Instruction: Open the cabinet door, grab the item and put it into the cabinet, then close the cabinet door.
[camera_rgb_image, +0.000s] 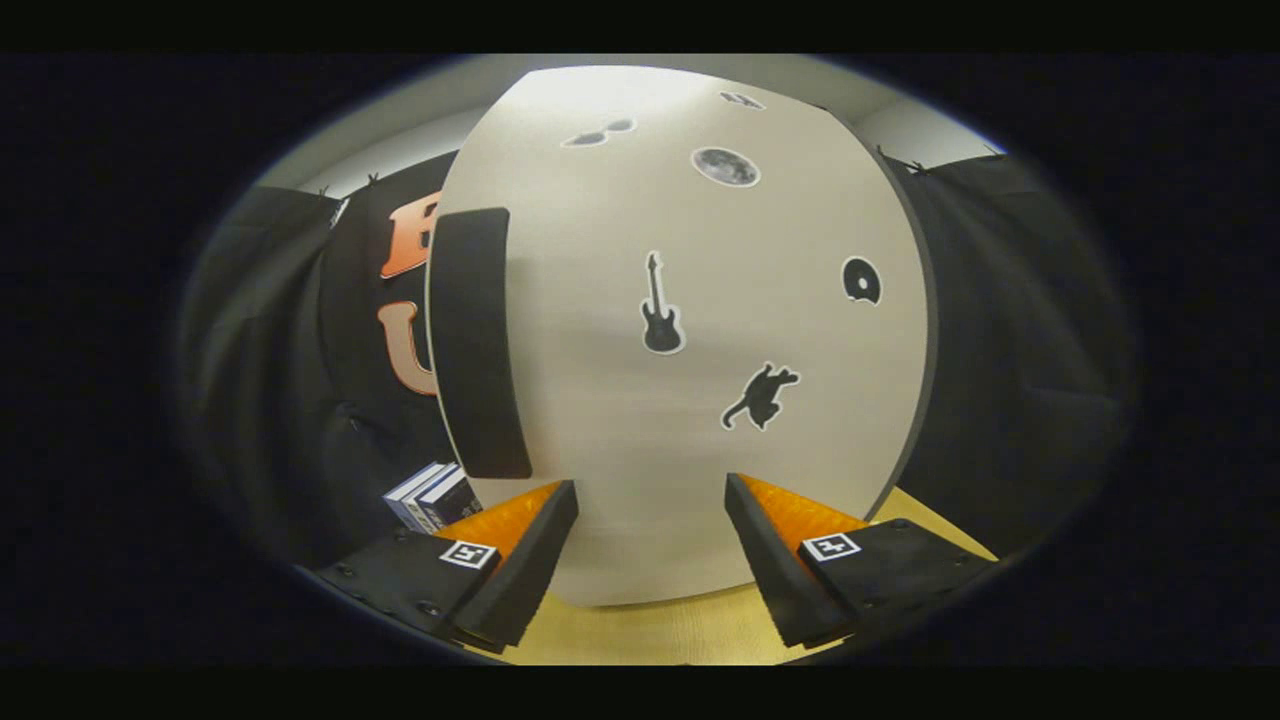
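Where it stands: as the cabinet door (690, 330) sits shut just ahead of the fingers, it rests on the wooden table (660, 630).
Claw (650, 500): level, facing the door squarely, fingers spread wide, gripping nothing.
Door: pale panel, one dark vertical handle (480, 340) by its left edge.
Stickers: six, a guitar (661, 305) and cat (760, 397) among them.
Books (432, 495): small stack left, beside the cabinet.

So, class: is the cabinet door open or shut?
Shut: the door faces the open tongs flat, handle untouched.
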